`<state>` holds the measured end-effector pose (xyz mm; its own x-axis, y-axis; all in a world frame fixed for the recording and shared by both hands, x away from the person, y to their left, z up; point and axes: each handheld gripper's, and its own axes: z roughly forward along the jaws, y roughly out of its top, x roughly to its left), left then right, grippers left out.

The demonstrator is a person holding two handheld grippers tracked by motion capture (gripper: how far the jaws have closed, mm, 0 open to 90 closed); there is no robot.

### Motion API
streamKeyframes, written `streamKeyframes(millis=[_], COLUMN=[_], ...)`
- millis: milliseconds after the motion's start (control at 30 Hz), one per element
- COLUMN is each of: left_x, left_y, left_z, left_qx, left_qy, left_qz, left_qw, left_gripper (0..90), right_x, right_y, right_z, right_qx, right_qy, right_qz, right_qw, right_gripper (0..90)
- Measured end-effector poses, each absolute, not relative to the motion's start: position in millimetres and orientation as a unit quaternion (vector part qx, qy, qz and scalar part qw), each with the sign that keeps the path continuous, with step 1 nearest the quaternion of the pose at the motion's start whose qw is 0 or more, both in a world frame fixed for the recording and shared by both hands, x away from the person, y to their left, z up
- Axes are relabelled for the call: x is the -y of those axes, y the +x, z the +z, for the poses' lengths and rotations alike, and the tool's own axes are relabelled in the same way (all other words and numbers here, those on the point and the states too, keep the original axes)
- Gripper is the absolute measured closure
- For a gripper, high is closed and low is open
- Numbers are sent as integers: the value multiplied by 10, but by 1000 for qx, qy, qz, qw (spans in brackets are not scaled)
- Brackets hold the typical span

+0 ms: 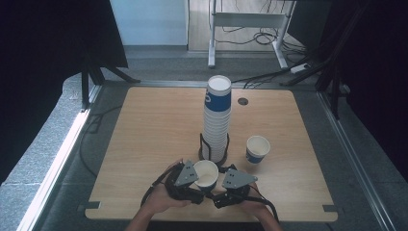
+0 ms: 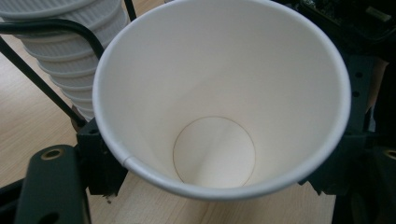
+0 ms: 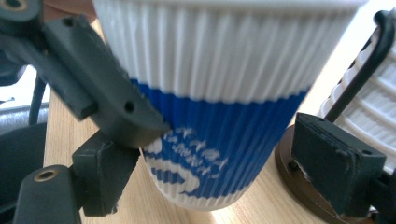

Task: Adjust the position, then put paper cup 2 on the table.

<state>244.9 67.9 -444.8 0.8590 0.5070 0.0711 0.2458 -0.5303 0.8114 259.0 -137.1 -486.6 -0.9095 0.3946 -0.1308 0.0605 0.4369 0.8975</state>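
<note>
A white and blue ribbed paper cup point(image 1: 206, 174) sits upright near the table's front edge, between the two hand-held grippers. My left gripper point(image 1: 195, 185) comes in from the left and is shut on the cup. The left gripper view looks down into the cup's empty white inside point(image 2: 215, 149). One left gripper finger point(image 3: 116, 102) presses on the cup's blue band point(image 3: 224, 140). My right gripper point(image 3: 210, 163) comes in from the right and straddles the cup's lower part. Thin gaps show at its pads point(image 3: 336, 163), so it stands open.
Just behind the cup, a tall stack of like cups point(image 1: 217, 120) stands in a black wire holder point(image 1: 214, 156) at mid-table. Another single cup point(image 1: 257, 149) stands to the right. The wooden table point(image 1: 154, 130) has bare room on its left half.
</note>
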Motion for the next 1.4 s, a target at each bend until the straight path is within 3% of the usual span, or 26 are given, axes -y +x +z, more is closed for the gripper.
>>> streamKeyframes(millis=[133,433,633,933,1400], left_x=[-674,-694,-753,-978,-1060], left_y=[2450,2479,2479,2496,2588], left_z=[-4456,-4476,-4417,-4336,-4444], left_qx=[-219,-227,-246,-259,-322], left_qy=[865,859,832,791,783], left_qz=[153,139,143,122,156], left_qw=[426,437,476,540,508], left_gripper=[208,194,88,67,82], right_x=[1354,1361,1413,1580,1812], right_y=[2579,2576,2594,2653,2622], right_z=[-4892,-4904,-4888,-4827,-4631], right_qx=[-837,-837,-830,-804,-775], right_qy=[127,121,133,168,189], right_qz=[508,506,516,544,567], right_qw=[159,168,166,169,205], right_gripper=[260,271,273,273,273])
